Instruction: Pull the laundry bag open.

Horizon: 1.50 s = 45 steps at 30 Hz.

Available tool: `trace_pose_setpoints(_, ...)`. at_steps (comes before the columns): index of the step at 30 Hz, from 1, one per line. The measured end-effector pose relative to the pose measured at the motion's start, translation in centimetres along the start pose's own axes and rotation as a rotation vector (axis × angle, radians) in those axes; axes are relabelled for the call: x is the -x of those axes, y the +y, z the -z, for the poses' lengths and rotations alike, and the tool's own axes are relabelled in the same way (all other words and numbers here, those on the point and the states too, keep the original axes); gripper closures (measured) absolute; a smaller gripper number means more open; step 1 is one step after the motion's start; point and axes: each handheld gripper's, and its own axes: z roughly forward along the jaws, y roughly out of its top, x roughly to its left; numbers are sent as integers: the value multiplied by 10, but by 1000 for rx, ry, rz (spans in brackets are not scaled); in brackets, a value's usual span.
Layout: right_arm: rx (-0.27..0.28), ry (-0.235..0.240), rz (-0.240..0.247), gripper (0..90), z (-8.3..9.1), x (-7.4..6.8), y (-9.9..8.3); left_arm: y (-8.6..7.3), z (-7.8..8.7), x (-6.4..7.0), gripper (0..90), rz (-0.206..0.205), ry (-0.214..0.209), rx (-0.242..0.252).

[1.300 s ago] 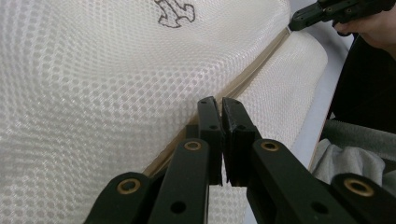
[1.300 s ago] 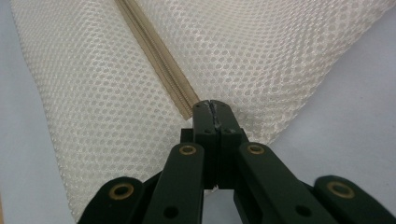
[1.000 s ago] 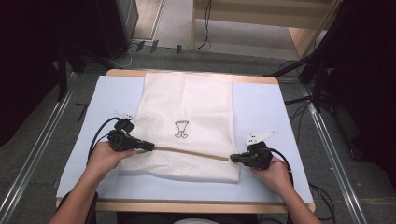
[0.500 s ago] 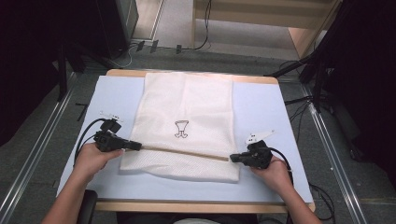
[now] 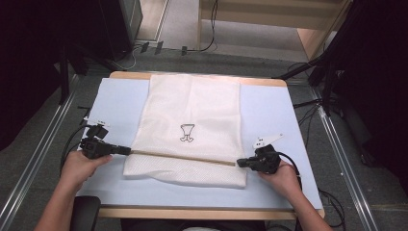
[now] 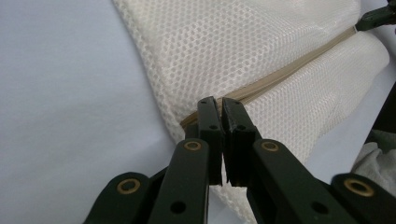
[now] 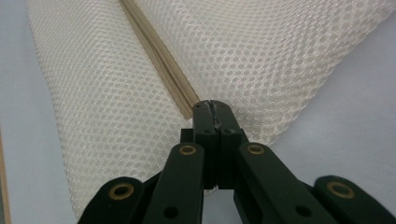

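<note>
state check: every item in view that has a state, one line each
mesh bag: lying flat on the blue mat, short section below the zipper.
zipper: runs across the bag between the two grippers; looks closed along its visible length.
left gripper: jaws nearly shut at the zipper's end, at the bag's edge; grip not clear.
right gripper: shut on the zipper's other end.
blue mat: spread flat over the table.

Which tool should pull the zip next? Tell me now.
Left, probably: the left tool sits at the zip end, jaws a crack apart, free to grip. The right tool is shut on the bag at the other end, anchoring it.
</note>
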Motion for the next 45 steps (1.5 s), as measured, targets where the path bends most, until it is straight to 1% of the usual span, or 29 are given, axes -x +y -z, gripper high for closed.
trace_pose_setpoints(4, 0, 4, 1, 900, 0, 1, 0, -2, 3, -4, 889, -2, 21, 1)
trace_pose_setpoints(7, -2, 3, 2, 900, 0, 0, 1, -5, 4, -7, 889, 4, 36, -6)
trace_pose_setpoints(8, -2, 4, 4, 900, 0, 1, 1, -6, 5, -7, 890, 0, 46, -3)
trace_pose_setpoints(10, -5, 5, -3, 900, 0, 0, 1, -8, 7, -8, 890, -4, 48, -1)
trace_pose_setpoints(12, -4, 6, -6, 900, -1, 0, 1, -9, 9, -8, 890, 7, 44, 9)
trace_pose_setpoints(16, -3, 8, 1, 900, -1, 1, 2, -9, 9, -8, 890, 7, 49, 8)
trace_pose_setpoints(20, -7, 10, -9, 900, -1, 1, 2, -11, 8, -8, 889, 10, 45, -4)
trace_pose_setpoints(23, -10, 10, -11, 900, -1, 1, 3, -14, 8, -8, 889, 20, 35, -1)
trace_pose_setpoints(25, -13, 7, -13, 900, -1, 1, 3, -16, 8, -8, 889, 15, 35, -6)
trace_pose_setpoints(26, -13, 6, -15, 900, -1, 0, 3, -17, 7, -7, 889, 24, 29, -8)
trace_pose_setpoints(27, -15, 5, -15, 900, -1, 0, 3, -18, 7, -7, 888, 18, 36, -12)
trace_pose_setpoints(30, -16, 19, -24, 886, 0, 2, 4, -22, 7, -4, 888, 15, 37, -24)
trace_pose_setpoints(32, -22, 19, -30, 869, 0, 1, 5, -22, 8, -3, 882, 30, 28, -4)
trace_pose_setpoints(33, -14, 21, -25, 834, 0, 1, 5, -22, 9, -3, 874, 24, 31, 17)
trace_pose_setpoints(34, -2, 31, -34, 807, 1, 1, 7, -21, 10, -3, 812, 11, 27, 38)
trace_pose_setpoints(35, 11, 31, -31, 799, 2, 2, 8, -21, 11, -2, 760, -3, 23, 58)
trace_pose_setpoints(36, 18, 21, -35, 789, 3, 2, 9, -21, 11, -1, 715, -18, 25, 70)
trace_pose_setpoints(37, 32, 18, -30, 773, 4, 3, 9, -21, 12, 0, 697, -37, 34, 81)
trace_pose_setpoints(39, 49, 4, -34, 755, 7, 4, 10, -21, 12, 2, 652, -55, 60, 111)
trace_pose_setpoints(40, 57, -7, -38, 741, 9, 5, 10, -21, 13, 1, 623, -59, 65, 117)
trace_pose_setpoints(42, 65, -21, -47, 721, 11, 7, 10, -21, 16, 0, 587, -62, 80, 150)
trace_pose_setpoints(45, 68, -39, -55, 715, 13, 10, 9, -21, 16, -3, 538, -60, 96, 157)
